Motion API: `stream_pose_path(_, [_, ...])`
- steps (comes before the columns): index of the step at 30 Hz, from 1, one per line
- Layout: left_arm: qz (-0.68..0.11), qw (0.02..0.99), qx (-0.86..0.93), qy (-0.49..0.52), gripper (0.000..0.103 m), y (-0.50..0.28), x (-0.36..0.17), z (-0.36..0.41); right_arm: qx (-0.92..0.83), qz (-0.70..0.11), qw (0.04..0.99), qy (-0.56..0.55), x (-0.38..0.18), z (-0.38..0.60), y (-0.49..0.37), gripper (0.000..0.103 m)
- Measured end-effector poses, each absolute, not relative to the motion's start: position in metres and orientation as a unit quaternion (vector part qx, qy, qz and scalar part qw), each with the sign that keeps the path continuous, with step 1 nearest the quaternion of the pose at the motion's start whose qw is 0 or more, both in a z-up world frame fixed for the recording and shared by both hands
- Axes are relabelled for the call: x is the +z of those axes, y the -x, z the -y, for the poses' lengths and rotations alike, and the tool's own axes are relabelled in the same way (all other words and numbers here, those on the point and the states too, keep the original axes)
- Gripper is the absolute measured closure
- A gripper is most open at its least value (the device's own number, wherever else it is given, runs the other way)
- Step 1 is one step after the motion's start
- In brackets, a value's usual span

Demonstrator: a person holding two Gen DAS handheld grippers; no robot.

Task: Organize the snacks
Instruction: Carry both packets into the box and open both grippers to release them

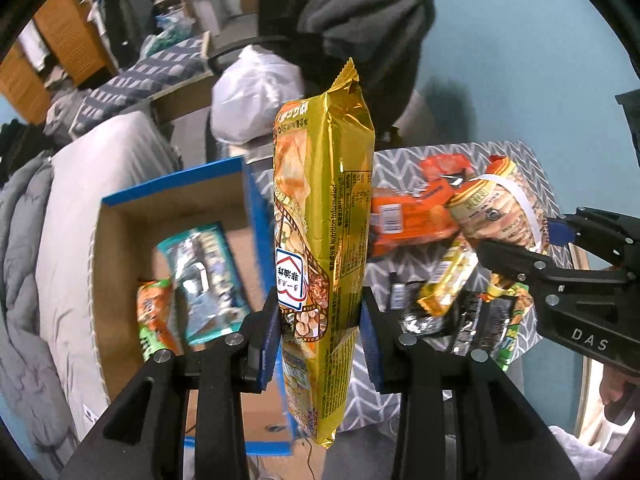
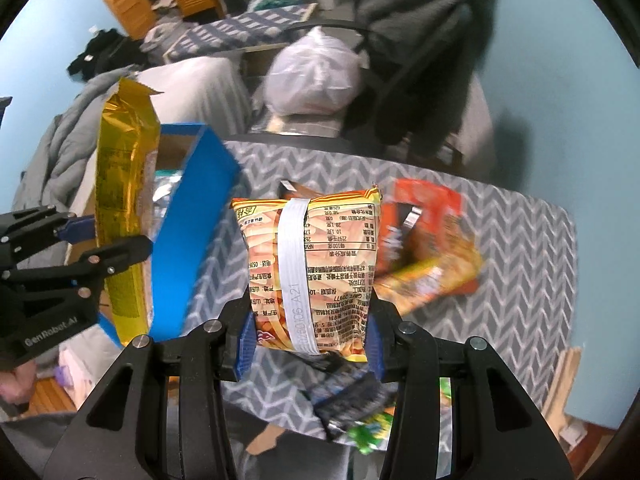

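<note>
Carry step: left gripper [image 1: 318, 344] clamped on gold snack pack [image 1: 324, 216]; right gripper [image 2: 308, 344] clamped on chip bag [image 2: 310, 264]. Next: lower both into blue box [image 1: 176, 184], likely beside teal packet [image 1: 204, 280].

The left black two-finger gripper with blue pads [image 1: 320, 332] points steeply downward, its jaws clamped on a tall gold foil snack packet [image 1: 324, 220]. Beside it, the right black two-finger gripper [image 2: 310, 340] tilts down likewise, pinching an orange-and-yellow crinkly snack bag [image 2: 310, 272].
</note>
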State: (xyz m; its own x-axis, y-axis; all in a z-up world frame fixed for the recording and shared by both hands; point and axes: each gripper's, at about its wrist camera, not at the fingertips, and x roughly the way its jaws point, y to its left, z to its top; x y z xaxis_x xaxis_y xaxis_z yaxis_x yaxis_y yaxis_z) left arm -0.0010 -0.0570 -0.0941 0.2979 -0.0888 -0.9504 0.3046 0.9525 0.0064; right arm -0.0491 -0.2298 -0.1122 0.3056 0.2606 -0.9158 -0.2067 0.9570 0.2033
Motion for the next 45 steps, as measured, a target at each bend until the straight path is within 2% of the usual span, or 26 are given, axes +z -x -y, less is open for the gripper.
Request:
stream_pose_path(13, [-0.575,0.814,-0.071,-0.049,0.067,0.005,-0.079,-0.027,0.222,-0.562,0.797,0.005,-0.106,0.122,0.025,0.060])
stream_pose_path(22, [-0.589,0.807,-0.036,-0.032,0.067,-0.001,-0.103,-0.080,0.262,-0.568,0.780,0.021,-0.118,0.057,0.012,0.060])
stream_pose_path(34, [-0.610,0.792,-0.009,-0.021,0.066,-0.013,-0.134,-0.113,0.277,-0.600,0.750,0.032,-0.150,0.011,-0.004,0.060])
stream_pose_path(45, [-0.609,0.792,-0.001,-0.028,0.065,-0.015,-0.133,-0.117,0.276,-0.608,0.743,0.043,-0.151,-0.001,-0.003,0.057])
